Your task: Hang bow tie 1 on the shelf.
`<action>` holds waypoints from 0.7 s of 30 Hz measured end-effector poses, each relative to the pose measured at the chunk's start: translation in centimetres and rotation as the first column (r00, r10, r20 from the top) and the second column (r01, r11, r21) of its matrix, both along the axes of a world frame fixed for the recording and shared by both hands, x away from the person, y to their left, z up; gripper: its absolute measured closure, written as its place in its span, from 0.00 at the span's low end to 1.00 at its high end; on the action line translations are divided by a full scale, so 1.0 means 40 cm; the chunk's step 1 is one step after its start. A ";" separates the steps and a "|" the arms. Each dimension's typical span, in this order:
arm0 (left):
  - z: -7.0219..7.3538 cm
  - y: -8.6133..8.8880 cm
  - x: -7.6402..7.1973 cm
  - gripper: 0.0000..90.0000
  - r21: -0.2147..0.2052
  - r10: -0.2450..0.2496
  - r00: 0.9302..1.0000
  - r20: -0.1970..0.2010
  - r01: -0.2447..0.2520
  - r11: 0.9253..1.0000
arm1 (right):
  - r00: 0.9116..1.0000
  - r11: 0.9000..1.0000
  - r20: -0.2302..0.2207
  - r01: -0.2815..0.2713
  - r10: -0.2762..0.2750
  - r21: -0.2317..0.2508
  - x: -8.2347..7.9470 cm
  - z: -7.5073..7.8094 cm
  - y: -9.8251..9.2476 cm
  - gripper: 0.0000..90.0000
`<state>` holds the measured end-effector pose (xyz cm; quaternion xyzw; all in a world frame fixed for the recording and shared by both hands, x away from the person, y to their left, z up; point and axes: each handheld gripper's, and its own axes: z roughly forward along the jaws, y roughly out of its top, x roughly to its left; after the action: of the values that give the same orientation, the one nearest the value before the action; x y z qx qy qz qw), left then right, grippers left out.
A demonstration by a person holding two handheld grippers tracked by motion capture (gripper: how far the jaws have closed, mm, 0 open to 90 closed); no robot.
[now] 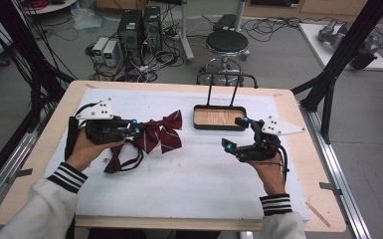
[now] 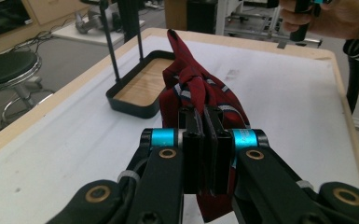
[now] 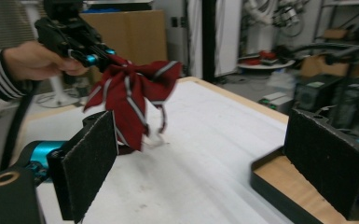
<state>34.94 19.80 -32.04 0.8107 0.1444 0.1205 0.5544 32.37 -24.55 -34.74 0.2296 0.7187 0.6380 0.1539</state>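
The left gripper (image 1: 135,128) has its jaws clamped on a red striped bow tie (image 1: 160,131), lifted just left of the wooden tray (image 1: 219,118) — seemingly its destination, and still bare. The right gripper (image 1: 235,133) waits beside the tray, jaws wide apart.

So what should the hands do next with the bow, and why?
Probably carry the bow toward the tray. The left gripper is shut on its knot and it hangs lifted, while the right gripper waits open beside the tray.
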 end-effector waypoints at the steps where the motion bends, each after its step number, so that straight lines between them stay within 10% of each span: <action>1: 0.000 0.000 0.000 0.96 0.000 0.000 1.000 0.000 0.000 1.000 | 1.000 1.000 -0.008 -0.012 0.012 -0.003 0.006 0.006 0.009 0.10; 21: 0.020 -0.104 -0.004 0.96 -0.042 -0.092 0.995 0.025 0.093 0.995 | 0.972 0.974 -0.126 -0.211 0.200 -0.082 0.090 0.032 0.137 0.10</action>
<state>34.76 15.65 -31.23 0.8028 0.1028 0.1007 0.5786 35.98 -19.07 -33.45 0.1832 0.7759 0.6010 0.0556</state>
